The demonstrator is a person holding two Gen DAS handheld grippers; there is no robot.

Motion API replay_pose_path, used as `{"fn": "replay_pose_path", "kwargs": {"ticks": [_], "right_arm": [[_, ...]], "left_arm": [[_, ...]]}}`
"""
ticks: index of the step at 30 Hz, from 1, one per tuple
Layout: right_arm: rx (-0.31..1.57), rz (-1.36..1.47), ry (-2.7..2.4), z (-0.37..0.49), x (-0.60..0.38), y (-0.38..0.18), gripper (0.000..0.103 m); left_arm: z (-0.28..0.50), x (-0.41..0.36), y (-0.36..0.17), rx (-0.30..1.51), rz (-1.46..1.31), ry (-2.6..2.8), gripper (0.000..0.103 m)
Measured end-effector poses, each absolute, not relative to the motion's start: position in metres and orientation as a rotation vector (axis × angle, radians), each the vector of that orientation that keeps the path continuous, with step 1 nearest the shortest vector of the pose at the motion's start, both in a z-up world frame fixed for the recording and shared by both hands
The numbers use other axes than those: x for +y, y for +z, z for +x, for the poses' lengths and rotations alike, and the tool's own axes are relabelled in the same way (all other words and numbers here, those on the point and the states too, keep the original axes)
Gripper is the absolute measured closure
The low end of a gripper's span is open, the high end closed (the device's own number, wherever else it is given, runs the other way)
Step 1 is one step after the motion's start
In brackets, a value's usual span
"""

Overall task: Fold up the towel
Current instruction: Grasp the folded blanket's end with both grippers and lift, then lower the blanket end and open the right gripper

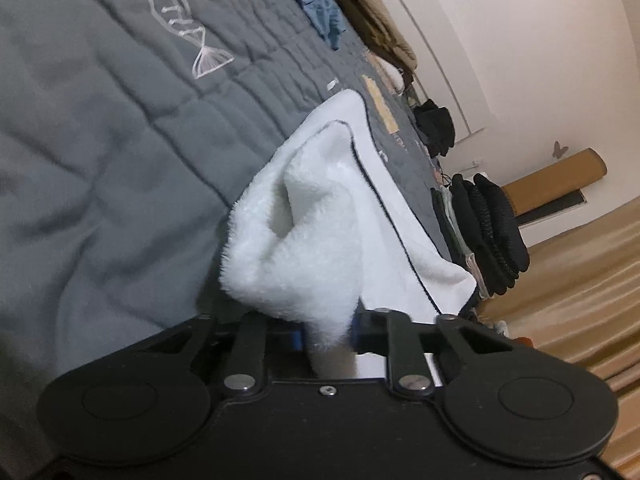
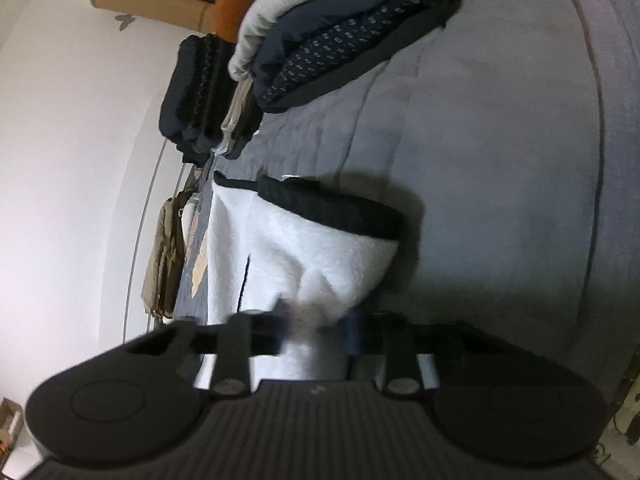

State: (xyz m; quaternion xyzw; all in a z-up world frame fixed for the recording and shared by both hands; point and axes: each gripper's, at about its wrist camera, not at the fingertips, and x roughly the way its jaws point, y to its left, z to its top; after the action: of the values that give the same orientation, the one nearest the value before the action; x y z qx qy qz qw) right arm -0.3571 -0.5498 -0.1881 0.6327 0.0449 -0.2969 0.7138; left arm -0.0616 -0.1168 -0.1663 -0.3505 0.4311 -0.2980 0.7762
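A fluffy white towel [image 1: 320,216] with a thin dark trim lies partly lifted over a grey quilt [image 1: 100,160]. My left gripper [image 1: 326,336] is shut on a bunched corner of it, and the cloth rises in a fold in front of the fingers. In the right wrist view the same towel [image 2: 296,252] shows a broad black edge band at its far end. My right gripper [image 2: 316,330] is shut on another corner, with cloth pinched between the blue pads. Both views are rolled sideways.
Folded clothes [image 2: 340,40] are stacked on the quilt [image 2: 500,200] beyond the towel. Black knitted garments [image 1: 492,232] sit at the bed's edge, with blue cloth [image 1: 320,8] and a tan coat [image 1: 372,20] further off. A wooden floor [image 1: 580,280] and a white wall [image 2: 72,140] lie beyond.
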Motion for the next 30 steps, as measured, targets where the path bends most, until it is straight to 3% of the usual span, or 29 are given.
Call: {"fn": "replay_pose_path", "kwargs": {"ticks": [6, 25, 27, 29, 30], "right_arm": [[0.059, 1.421, -0.674, -0.368, -0.535, -0.177, 0.091], [0.277, 1.367, -0.575, -0.430, -0.431, -0.158, 0.089], [0.323, 1.304, -0.580, -0.428, -0.426, -0.154, 0.087], [0.368, 1.228, -0.587, -0.423, -0.424, -0.148, 0.083], [0.390, 1.190, -0.590, -0.421, -0.423, -0.145, 0.082]], "left_arm": [[-0.073, -0.103, -0.144, 0.881, -0.743, -0.673, 0.090], [-0.164, 0.045, -0.093, 0.895, -0.670, -0.669, 0.090], [-0.165, 0.053, -0.099, 0.955, -0.633, -0.639, 0.085], [-0.157, 0.050, -0.108, 1.072, -0.513, -0.564, 0.065], [-0.156, 0.052, -0.111, 1.086, -0.470, -0.525, 0.065]]}}
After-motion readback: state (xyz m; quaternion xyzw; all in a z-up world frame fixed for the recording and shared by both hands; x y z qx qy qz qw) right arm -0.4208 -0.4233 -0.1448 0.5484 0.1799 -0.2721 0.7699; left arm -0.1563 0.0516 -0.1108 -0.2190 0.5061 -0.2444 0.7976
